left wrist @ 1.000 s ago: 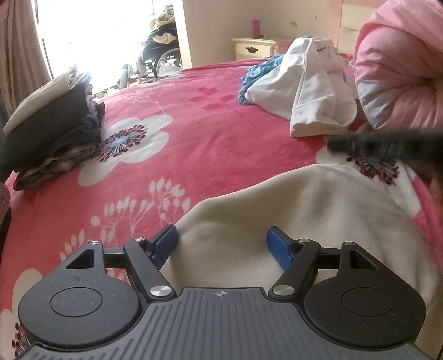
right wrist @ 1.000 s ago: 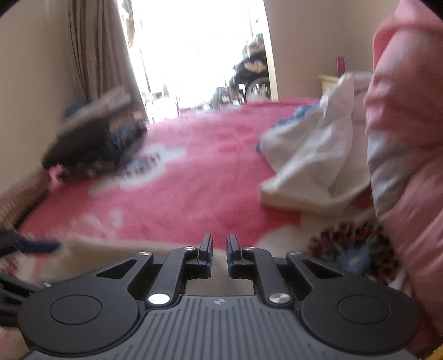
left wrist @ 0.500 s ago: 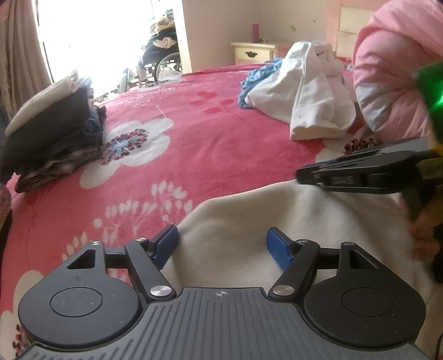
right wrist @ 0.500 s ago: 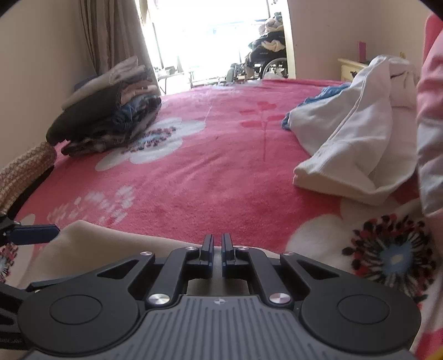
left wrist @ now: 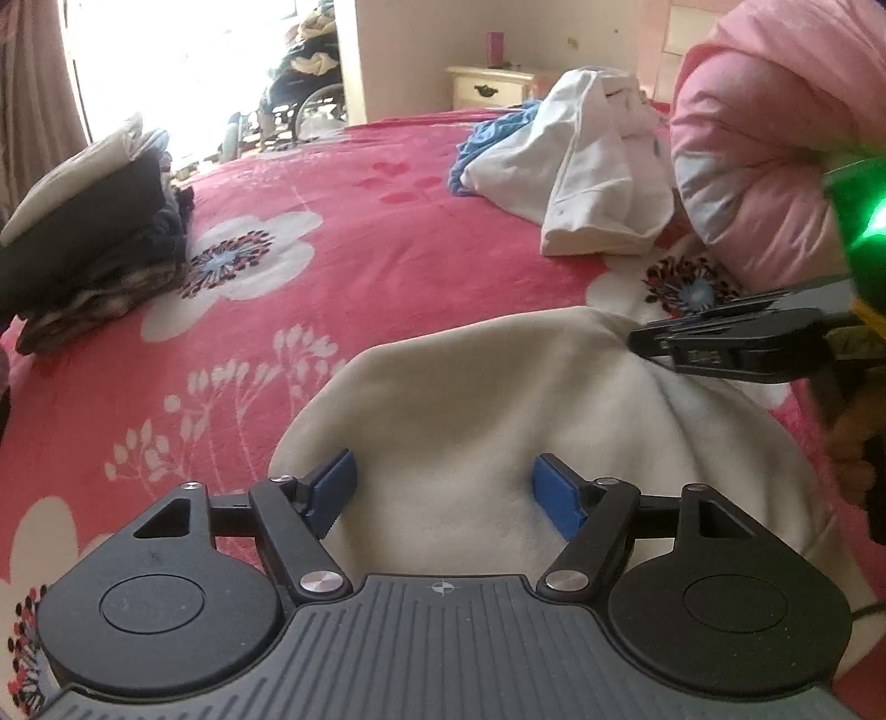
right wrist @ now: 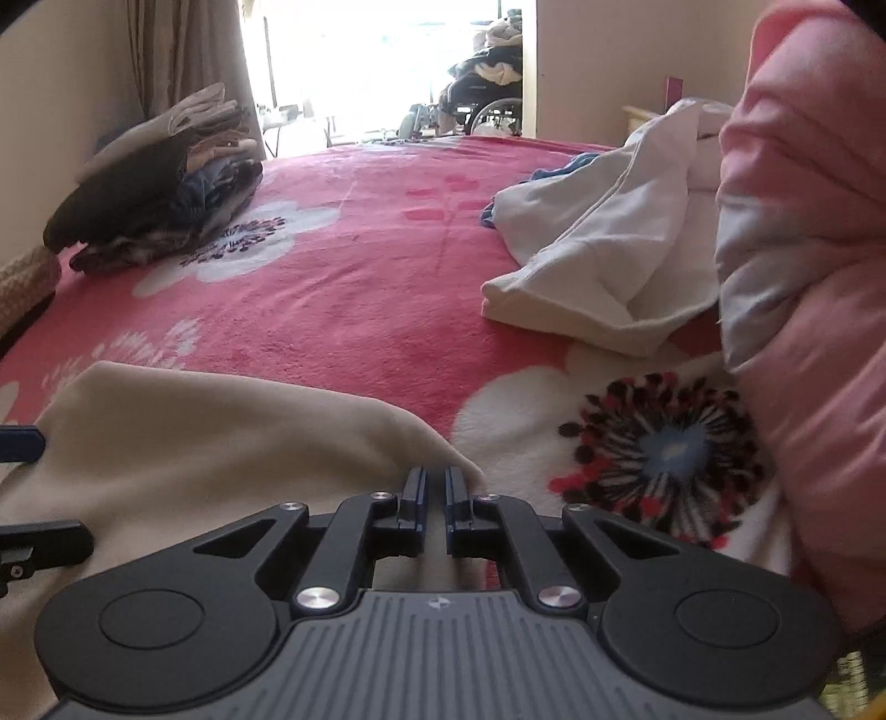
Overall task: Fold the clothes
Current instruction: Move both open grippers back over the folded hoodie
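Cream garment (left wrist: 498, 399) spread on red bedspread (left wrist: 360, 232); far corner pinched by right gripper (right wrist: 436, 490), left gripper (left wrist: 446, 490) gaping over near edge. Folded stack (left wrist: 94, 243) done; white clothes (left wrist: 587, 166) heaped, unfolded.

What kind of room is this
Most likely a bedroom: a red floral blanket covers a bed, a cream nightstand stands by the wall, and a pink puffy duvet is bundled alongside.

Ahead of me a bright window (left wrist: 183, 66) floods the room; beige curtain (right wrist: 183, 50) hangs left, cream nightstand (left wrist: 487, 86) against pale wall (left wrist: 421, 44), wheelchair (right wrist: 487, 111) beyond.
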Demonstrator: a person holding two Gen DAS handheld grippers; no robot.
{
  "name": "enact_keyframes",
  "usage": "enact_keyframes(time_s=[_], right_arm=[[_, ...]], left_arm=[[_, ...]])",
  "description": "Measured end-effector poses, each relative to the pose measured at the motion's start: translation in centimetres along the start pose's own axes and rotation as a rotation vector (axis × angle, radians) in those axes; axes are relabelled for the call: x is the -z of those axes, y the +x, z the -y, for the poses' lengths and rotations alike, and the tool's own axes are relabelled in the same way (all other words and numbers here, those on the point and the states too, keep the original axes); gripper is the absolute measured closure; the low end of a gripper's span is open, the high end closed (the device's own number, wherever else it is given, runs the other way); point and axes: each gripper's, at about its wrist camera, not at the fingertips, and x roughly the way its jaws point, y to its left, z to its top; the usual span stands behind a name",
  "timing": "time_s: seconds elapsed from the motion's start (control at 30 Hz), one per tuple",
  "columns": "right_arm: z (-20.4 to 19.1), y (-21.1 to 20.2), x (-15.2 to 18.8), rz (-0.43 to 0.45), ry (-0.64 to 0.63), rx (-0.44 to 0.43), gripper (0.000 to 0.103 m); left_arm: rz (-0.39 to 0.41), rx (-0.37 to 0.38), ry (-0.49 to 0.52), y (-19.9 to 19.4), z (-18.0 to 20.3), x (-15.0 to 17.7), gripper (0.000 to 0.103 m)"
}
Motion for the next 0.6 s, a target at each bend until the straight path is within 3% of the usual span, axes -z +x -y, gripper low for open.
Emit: enact_keyframes(time_s=[0.2, 0.33, 0.4, 0.6], right_arm=[[-1.2, -5.6, 0.0, 0.027, -0.027, -0.091, 0.095], [-1.6, -2.6, 2.5, -0.075, -0.082, -0.040, 0.098], [-0.8, -1.3, 3.5, -0.064, -0.056, -0.041, 0.100], [-1.4, -4.3, 1.7, -0.053, -0.057, -0.048, 0.095]], left_arm=[[0.014, 0.032, 0.006, -2.7, 0.6, 0.3, 0.038], [-0.023, 0.021, 0.007, -2.5, 1.3, 0.5, 0.037], [-0.056, 0.002, 0.004, -1.8, 1.6, 0.6, 0.036], [-0.138, -0.045, -0.010, -0.8, 2.3, 0.5, 0.034]])
